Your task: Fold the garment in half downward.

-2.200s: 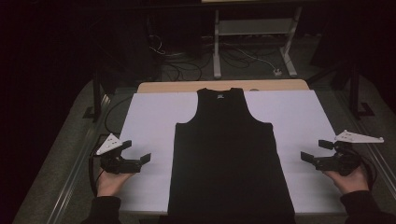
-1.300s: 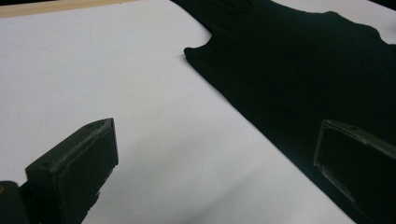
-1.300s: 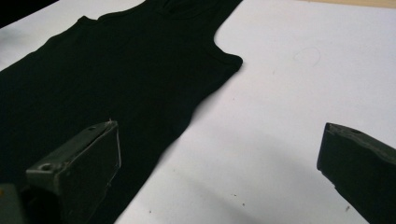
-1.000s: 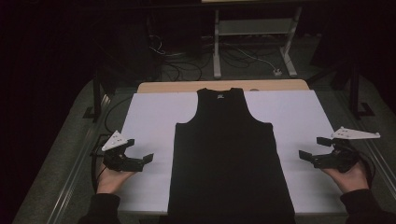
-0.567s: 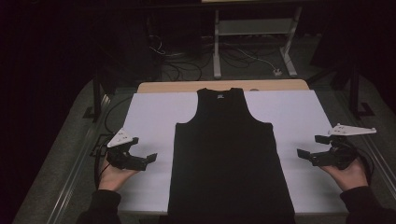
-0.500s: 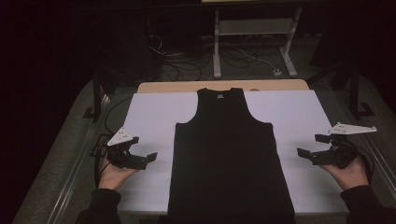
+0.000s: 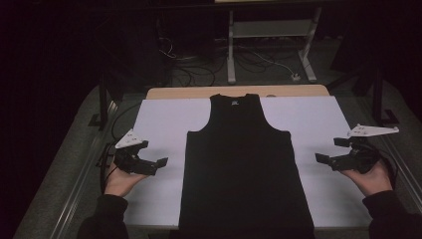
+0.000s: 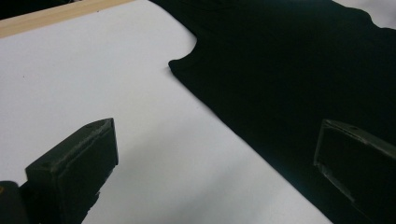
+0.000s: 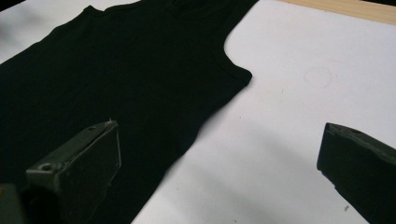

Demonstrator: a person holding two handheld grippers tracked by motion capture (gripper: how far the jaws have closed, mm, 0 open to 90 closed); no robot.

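Observation:
A black tank top [image 7: 241,164] lies flat, neck away from me, down the middle of a white sheet [image 7: 159,119]. My left gripper [image 7: 154,153] hovers open over the sheet just left of the top's left edge, nothing between its fingers. In the left gripper view the gripper [image 8: 215,133] looks across bare sheet at the tank top [image 8: 289,70], its armhole and side edge ahead. My right gripper [image 7: 328,150] is open, right of the top's right edge. The right gripper view has the gripper [image 9: 219,133] astride the tank top [image 9: 116,70] edge and the sheet.
The wooden table edge [image 7: 199,93] shows beyond the sheet. Behind it stand a desk frame [image 7: 231,50] and floor cables [image 7: 189,59]. A metal rail [image 7: 74,189] runs along the table's left side. Bare sheet [image 7: 308,114] lies on both sides of the top.
Both grippers have drifted a little inward toward the tank top and slightly away from me. Their jaws stay open. The tank top has not moved.

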